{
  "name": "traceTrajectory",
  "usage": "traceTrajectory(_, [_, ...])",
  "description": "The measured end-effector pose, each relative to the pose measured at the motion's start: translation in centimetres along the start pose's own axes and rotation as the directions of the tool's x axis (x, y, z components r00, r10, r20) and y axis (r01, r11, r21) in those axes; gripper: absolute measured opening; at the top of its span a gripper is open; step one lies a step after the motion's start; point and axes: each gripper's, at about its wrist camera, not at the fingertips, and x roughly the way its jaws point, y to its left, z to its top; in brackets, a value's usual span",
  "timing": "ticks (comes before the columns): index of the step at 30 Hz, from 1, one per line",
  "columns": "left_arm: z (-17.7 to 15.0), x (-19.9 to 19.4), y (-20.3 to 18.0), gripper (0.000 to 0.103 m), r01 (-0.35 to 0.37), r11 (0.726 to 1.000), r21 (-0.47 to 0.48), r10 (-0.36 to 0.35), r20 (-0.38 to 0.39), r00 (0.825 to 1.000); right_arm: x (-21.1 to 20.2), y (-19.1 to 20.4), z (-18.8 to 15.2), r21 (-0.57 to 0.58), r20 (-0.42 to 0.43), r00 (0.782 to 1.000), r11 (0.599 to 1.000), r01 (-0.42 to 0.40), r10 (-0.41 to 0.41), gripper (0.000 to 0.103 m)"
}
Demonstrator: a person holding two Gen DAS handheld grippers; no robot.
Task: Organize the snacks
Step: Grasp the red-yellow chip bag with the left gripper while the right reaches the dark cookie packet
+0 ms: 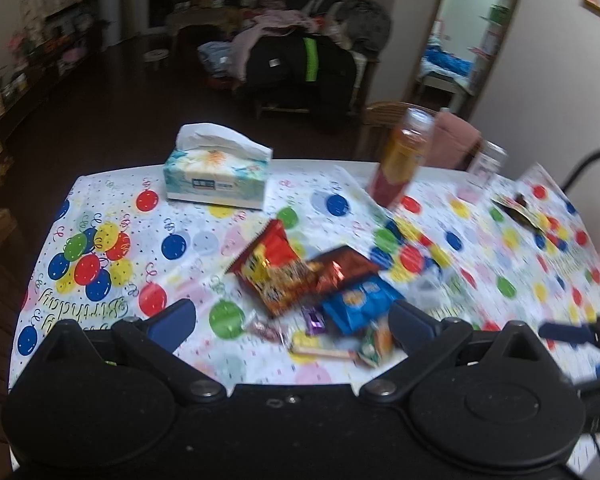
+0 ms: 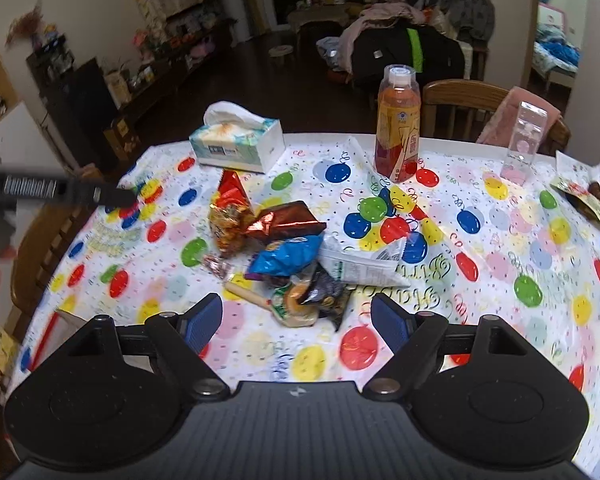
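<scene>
Snacks heaped unsorted mid-table, none yet grouped; left gripper and right gripper both spread wide, empty, poised just short of heap.

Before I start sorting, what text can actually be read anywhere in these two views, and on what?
"Birthday" on the tablecloth, seen upside down in the left wrist view.
"Happy Birthday" on the tablecloth again, upside down beside the snack pile, right wrist view.
Bottle label: print too small to read.
Tissue box label: too small.
Snack packets: blurred, unreadable.
</scene>
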Motion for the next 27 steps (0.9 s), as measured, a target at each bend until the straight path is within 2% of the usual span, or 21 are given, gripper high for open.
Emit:
traceTrajectory(7, [3.3, 5.8, 0.9, 0.102, -0.044, 0.991, -0.124, 0.035, -0.071, 0.997, 4.5, -2.0, 0.0, -0.095, -0.066, 0.998, 0.995, -0.028, 0.022, 0.082])
traceTrajectory(16, [4.2, 13.0, 2.4, 0.101, -0.111, 0.963, -0.246, 0.064, -0.19, 0.98, 10.3, -3.3, -0.1, -0.17, -0.153, 0.988, 0.984, -0.054, 0.028, 0.081])
traceTrajectory(21, [4.1, 15.9, 2.8, 0.098, -0.135, 0.951, -0.278, 0.07, -0.234, 0.97, 12.9, -3.6, -0.2, -0.205, -0.191, 0.981, 0.975, -0.081, 0.041, 0.073])
traceTrajectory(23, [4.1, 16.9, 3.0, 0.097, -0.13, 0.944, -0.304, 0.054, -0.248, 0.967, 13.8, -3.7, -0.2, -0.217, -0.205, 0.978, 0.972, -0.088, 0.043, 0.067])
traceTrajectory(27, [4.1, 18.4, 3.1, 0.094, -0.11, 0.935, -0.338, 0.018, -0.265, 0.964, 15.3, -3.6, 0.1, -0.245, -0.221, 0.974, 0.963, -0.109, 0.054, 0.062])
